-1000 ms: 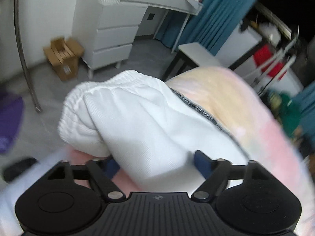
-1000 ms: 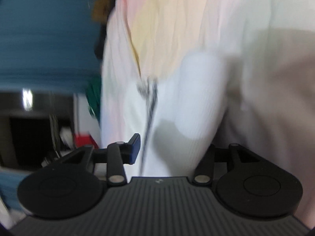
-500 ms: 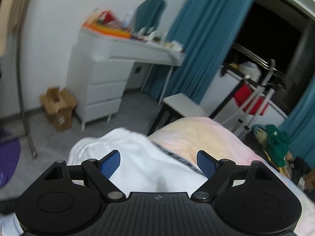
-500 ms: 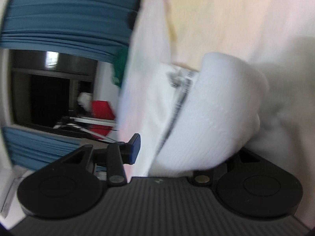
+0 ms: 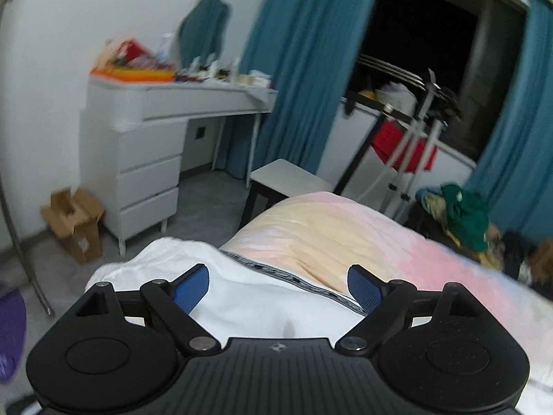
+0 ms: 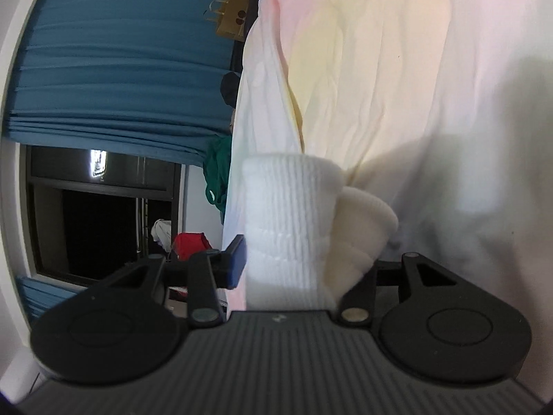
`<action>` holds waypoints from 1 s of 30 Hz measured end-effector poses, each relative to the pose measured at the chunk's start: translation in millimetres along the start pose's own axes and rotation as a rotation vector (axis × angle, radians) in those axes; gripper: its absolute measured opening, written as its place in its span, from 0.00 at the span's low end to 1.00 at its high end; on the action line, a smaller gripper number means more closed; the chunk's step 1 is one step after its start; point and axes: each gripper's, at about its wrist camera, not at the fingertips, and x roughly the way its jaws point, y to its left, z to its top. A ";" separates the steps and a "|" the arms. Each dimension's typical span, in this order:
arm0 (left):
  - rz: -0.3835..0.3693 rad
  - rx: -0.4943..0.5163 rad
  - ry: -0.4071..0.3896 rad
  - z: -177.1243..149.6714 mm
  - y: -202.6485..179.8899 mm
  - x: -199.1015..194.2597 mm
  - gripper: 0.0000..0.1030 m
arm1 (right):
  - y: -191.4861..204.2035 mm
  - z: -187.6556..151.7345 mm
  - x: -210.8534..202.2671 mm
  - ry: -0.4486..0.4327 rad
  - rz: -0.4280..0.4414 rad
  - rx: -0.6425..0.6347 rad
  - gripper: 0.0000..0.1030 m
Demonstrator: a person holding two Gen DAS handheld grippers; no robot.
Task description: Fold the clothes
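Note:
A white ribbed garment lies on the pastel pink-and-yellow bed sheet, its dark-trimmed edge running across under my left gripper. My left gripper hovers just above it, open, with both blue pads bare. In the right wrist view, a thick bunched band of the same white garment fills the gap of my right gripper, which is shut on it. The right-hand finger is hidden behind the fabric. The sheet fills the background there.
A white dresser-desk with clutter on top stands at the left wall, with a cardboard box beside it. A small white stool, a drying rack and a heap of clothes lie beyond the bed. Blue curtains hang behind.
My left gripper has let go of the white garment and lifted, so its pads are bare. The right gripper has turned and the garment's ribbed band is now bunched between its fingers.

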 end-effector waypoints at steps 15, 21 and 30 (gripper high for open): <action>-0.214 0.347 0.258 -95.5 -167.4 83.3 0.87 | 19.3 -2.0 -17.1 -0.048 -0.121 -0.213 0.11; -0.164 0.409 0.277 -130.2 -169.5 109.5 0.87 | 27.9 -10.5 -21.9 -0.128 -0.126 -0.268 0.11; -0.110 0.508 0.281 -143.2 -167.5 120.1 0.90 | 64.9 -42.6 -30.8 -0.265 -0.162 -0.535 0.11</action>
